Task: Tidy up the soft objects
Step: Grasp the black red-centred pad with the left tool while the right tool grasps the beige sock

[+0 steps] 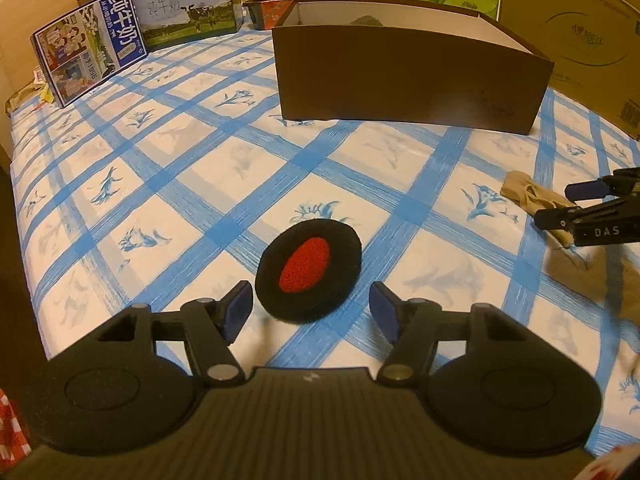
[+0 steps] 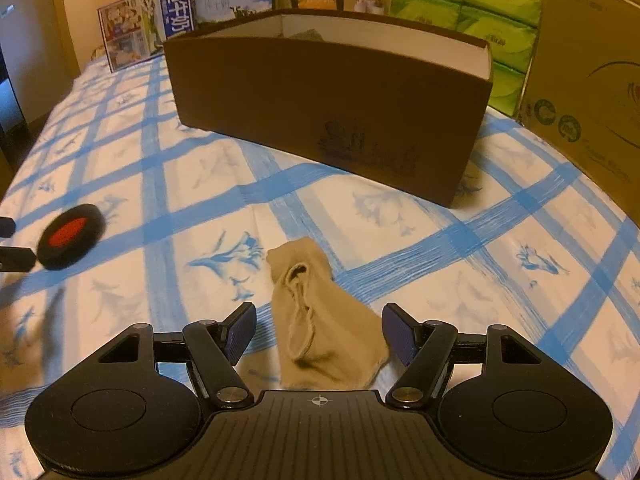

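Nearby, a brown cardboard box (image 1: 412, 80) stood open at upper centre of the blue-checked cloth (image 1: 192, 184). Milk cartons (image 1: 90, 44) and green tissue packs (image 2: 464, 12) lined the back. The left gripper (image 1: 311, 312) held its fingers apart before a round black pad with a red centre (image 1: 308, 270); the right gripper (image 2: 318, 334) straddled a limp beige sock (image 2: 320, 328), unclamped.

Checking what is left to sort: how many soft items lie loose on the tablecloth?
2: a black-and-red round pad before the left gripper, and a beige sock between the right gripper's open fingers. More may sit hidden inside the brown box.
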Demonstrator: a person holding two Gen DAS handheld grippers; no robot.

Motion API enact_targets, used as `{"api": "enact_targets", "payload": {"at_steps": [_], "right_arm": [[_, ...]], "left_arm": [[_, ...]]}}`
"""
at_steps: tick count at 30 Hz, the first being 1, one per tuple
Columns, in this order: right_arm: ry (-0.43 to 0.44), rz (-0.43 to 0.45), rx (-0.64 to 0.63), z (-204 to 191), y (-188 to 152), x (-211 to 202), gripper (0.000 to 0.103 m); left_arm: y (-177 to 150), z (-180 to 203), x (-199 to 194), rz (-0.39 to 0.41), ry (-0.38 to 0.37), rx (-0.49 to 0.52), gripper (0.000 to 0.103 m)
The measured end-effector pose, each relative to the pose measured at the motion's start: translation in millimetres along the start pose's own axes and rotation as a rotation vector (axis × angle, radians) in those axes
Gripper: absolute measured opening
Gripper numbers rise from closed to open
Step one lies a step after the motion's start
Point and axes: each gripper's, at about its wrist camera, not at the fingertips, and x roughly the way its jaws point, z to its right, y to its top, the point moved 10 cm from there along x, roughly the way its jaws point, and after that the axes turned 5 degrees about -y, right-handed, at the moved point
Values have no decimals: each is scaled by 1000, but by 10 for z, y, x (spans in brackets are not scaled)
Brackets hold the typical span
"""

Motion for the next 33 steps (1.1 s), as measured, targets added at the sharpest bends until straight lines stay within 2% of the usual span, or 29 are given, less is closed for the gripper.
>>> {"api": "enact_targets", "payload": {"at_steps": [6,12,20,25,33], "right_arm": [[-12,-10,-31,-34,-22,93,69],[34,-28,-16,-193,-85,15,69],[43,-28,13,-315,-47,-5,69],[38,-24,21,-289,4,17,69],[32,-29,29,-239,5,57,69]], "left_arm": [[12,-31,116,-9,-5,11,62],[13,-71,169,-11,-8,11,64],[20,-94,325,-21,-40,26,74],[13,-90,485,-40,-79,13,74],[72,-116,567,-19,-66,-27,71]]}}
